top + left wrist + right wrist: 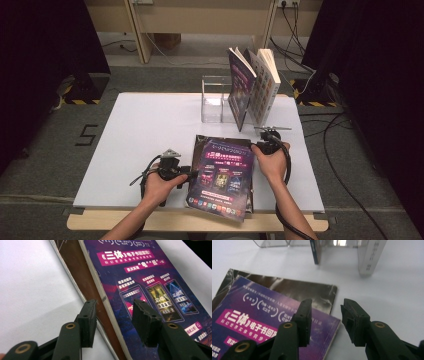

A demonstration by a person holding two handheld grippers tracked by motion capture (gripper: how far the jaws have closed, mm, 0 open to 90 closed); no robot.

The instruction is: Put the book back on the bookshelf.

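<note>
The near edge of the purple book [222, 177] hangs past the front of the white table [140, 145], and its lower corner is cut off in the left gripper view, where small print on the cover is too blurred to read. A second, brown-covered book [82, 280] lies under it, mostly hidden, with just a strip showing along the spine side. The left gripper [192, 173] sits at the purple book's left edge; its jaws are parted, straddling the spine without pressing on it, one pad over the brown cover and the other over the purple cover. The right gripper [256, 146] is at the book's far right corner, jaws also apart, with nothing clamped between them; the corner lies just below the left jaw. The cover is glossy purple with white Chinese lettering and three small pictured book covers. Farther back, a clear plastic stand [215, 100] holds two upright books [252, 85], leaning and fanned open.
</note>
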